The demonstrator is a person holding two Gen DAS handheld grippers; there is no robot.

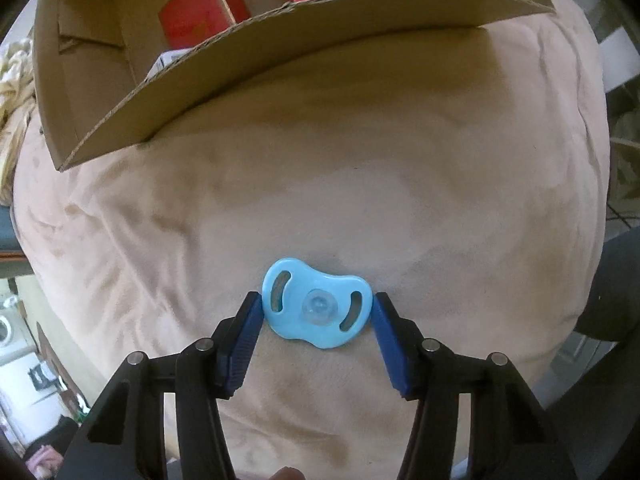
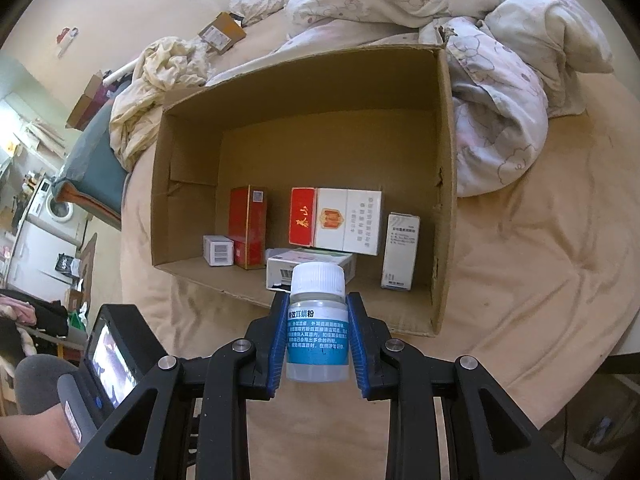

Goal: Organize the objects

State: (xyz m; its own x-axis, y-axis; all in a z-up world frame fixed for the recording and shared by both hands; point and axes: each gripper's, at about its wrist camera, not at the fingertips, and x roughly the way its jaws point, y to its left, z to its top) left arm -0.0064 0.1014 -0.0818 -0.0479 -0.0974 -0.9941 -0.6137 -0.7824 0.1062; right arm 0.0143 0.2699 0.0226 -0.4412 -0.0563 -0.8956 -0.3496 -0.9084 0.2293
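My right gripper [image 2: 318, 338] holds a small white-capped bottle [image 2: 318, 320] upright, its fingers [image 2: 280, 344] clamped on the blue label where the sides are flat enough to grip, poised just in front of the cardboard box [image 2: 444, 184]. The box lies on the bed [image 2: 540, 280] with its open mouth toward me — I judge that is why the cartons [image 2: 336, 220] inside stand in a row along the near wall. My left gripper [image 1: 318, 312] brackets a blue pacifier [image 1: 316, 308] lying flat on the bed, fingers [image 1: 248, 332] wide and at its two ends; whether they grip it yet I cannot tell.
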